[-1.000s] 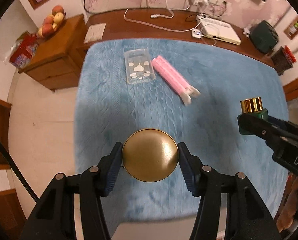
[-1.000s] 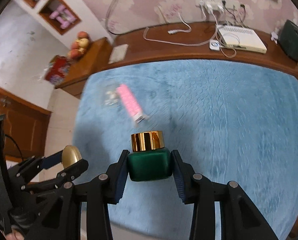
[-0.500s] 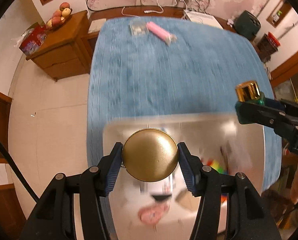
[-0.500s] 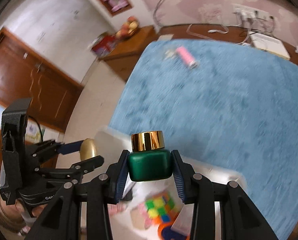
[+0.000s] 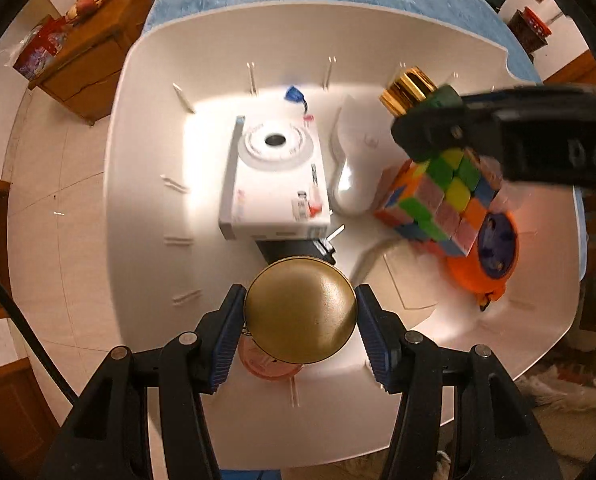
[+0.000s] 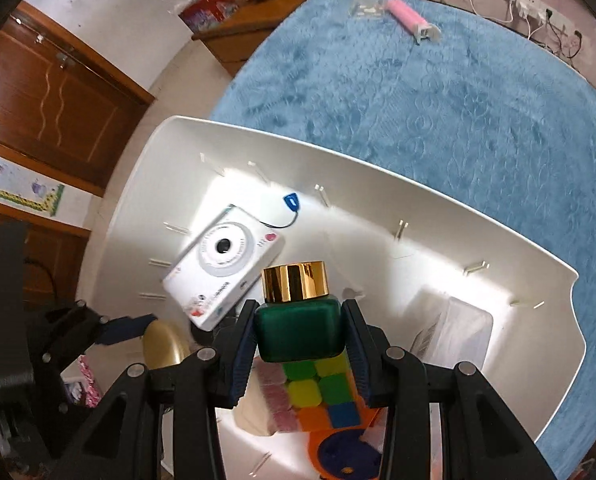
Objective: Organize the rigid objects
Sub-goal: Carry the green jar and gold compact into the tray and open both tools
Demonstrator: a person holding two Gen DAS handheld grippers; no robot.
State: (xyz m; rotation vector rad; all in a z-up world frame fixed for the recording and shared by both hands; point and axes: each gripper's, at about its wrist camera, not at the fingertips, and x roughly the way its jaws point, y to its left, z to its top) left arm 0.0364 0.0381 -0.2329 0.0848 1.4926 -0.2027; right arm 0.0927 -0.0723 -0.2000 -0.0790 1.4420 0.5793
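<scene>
My left gripper [image 5: 300, 330] is shut on a round gold compact [image 5: 300, 316] and holds it above the near part of a white bin [image 5: 146, 92]. My right gripper [image 6: 299, 334] is shut on a green bottle with a gold cap [image 6: 298, 320], over the same bin [image 6: 497, 236]. In the left wrist view the bottle [image 5: 411, 90] and right gripper hang over the bin's right side. In the right wrist view the compact [image 6: 162, 344] shows at lower left. In the bin lie a white camera [image 5: 276, 176], a white mouse [image 5: 351, 164], a colour cube [image 5: 437, 200] and an orange round thing [image 5: 483, 256].
The bin stands at the near edge of a blue fluffy cover [image 6: 437, 92]. A pink tube [image 6: 407, 16] and a clear phone case [image 6: 365, 4] lie at its far end. A wooden cabinet with fruit [image 6: 258, 4] stands to the left. A pink item [image 5: 270, 364] lies under the compact.
Both grippers have pulled back from the blue cover and now hang over the white bin, each holding its object. The bin's contents have come into full view.
</scene>
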